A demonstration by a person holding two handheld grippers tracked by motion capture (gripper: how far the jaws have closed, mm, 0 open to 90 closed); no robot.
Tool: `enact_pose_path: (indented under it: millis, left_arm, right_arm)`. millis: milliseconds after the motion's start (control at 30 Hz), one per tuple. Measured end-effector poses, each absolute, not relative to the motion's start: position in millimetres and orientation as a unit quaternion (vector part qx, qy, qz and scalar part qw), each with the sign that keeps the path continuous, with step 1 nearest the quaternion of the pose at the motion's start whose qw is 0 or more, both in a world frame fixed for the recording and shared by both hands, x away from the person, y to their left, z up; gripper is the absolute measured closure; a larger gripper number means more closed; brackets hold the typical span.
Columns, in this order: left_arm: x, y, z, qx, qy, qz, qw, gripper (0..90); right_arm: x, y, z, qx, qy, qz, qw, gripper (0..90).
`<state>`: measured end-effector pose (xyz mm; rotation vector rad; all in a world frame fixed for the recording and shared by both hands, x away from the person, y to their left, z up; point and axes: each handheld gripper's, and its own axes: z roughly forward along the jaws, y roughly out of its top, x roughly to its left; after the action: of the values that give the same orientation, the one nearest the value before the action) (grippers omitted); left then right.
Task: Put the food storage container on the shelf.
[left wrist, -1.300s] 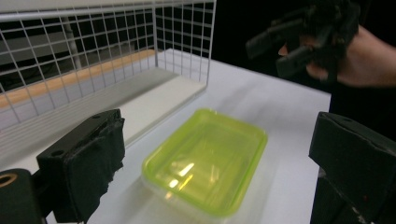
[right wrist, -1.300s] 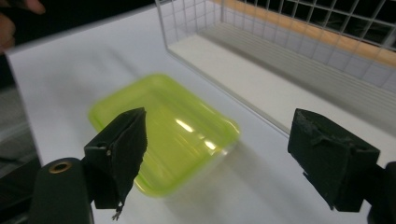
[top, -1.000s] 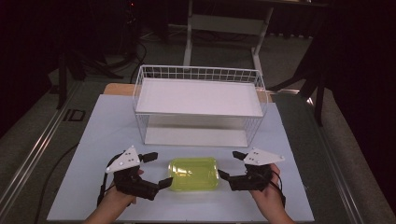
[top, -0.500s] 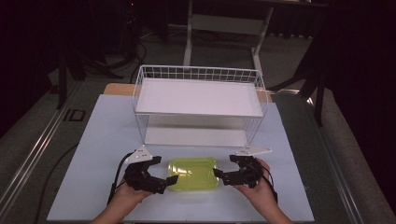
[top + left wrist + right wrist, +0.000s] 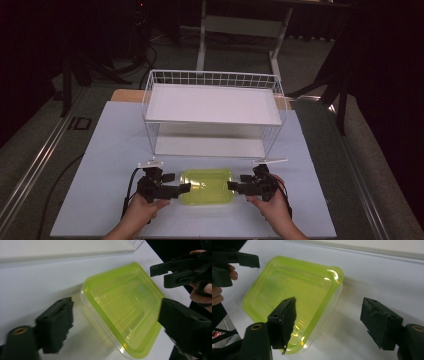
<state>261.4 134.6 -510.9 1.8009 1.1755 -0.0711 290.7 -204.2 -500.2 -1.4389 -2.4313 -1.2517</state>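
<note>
2 grippers flank a green-lidded container [image 5: 206,186] that lies flat on the white table [image 5: 100,150], just in front of the white wire rack [image 5: 212,107]. The left gripper [image 5: 184,188] sits at the container's left end and the right gripper [image 5: 234,186] at its right end. In the left gripper view the jaws stand wide apart, with the lid's [image 5: 122,307] near corner between them and neither pad touching it. In the right gripper view the jaws are likewise spread, straddling a corner of the container [image 5: 294,300] without contact. This looks like the approach before a 2-handed grasp: both tools are lined up, but nothing is clamped yet. The next move likely calls for easing each gripper in until the rim sits between the pads, then closing both evenly so the slick, clear tub does not skid or tilt.
</note>
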Motion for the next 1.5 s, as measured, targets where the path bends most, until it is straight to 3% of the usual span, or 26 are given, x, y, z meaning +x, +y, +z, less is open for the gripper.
enact_pose_path:
  millis: [133,167,267,467,533,567,1167,1333,1500]
  left_arm:
    - [262,133,-515,0.743,0.481,-0.035,0.465,23.5]
    - [262,131,-518,0.743,0.490,-0.037,0.454,31.8]
    - [263,131,-521,0.745,0.496,-0.040,0.444,48.8]
    - [264,132,-522,0.743,0.501,-0.047,0.441,62.7]
    - [264,131,-522,0.744,0.502,-0.046,0.438,63.3]
    - [264,131,-522,0.742,0.505,-0.052,0.439,64.0]
    - [250,126,-513,0.754,0.493,-0.026,0.433,70.9]
    - [246,126,-511,0.755,0.490,-0.026,0.435,73.1]
    - [241,124,-509,0.753,0.493,-0.018,0.434,75.1]
  right_arm:
    - [290,-202,-503,-0.468,-0.789,-0.397,0.035,35.3]
    - [291,-200,-505,-0.472,-0.788,-0.392,0.043,41.9]
    - [290,-199,-506,-0.474,-0.789,-0.388,0.044,46.4]
    - [289,-197,-507,-0.477,-0.790,-0.383,0.052,59.2]
    - [289,-197,-507,-0.477,-0.789,-0.384,0.056,60.4]
    - [289,-197,-507,-0.475,-0.788,-0.387,0.060,65.8]
    - [278,-194,-502,-0.489,-0.781,-0.382,0.064,73.4]
    - [271,-192,-498,-0.489,-0.784,-0.379,0.047,74.8]
    - [267,-194,-499,-0.500,-0.774,-0.384,0.065,77.3]
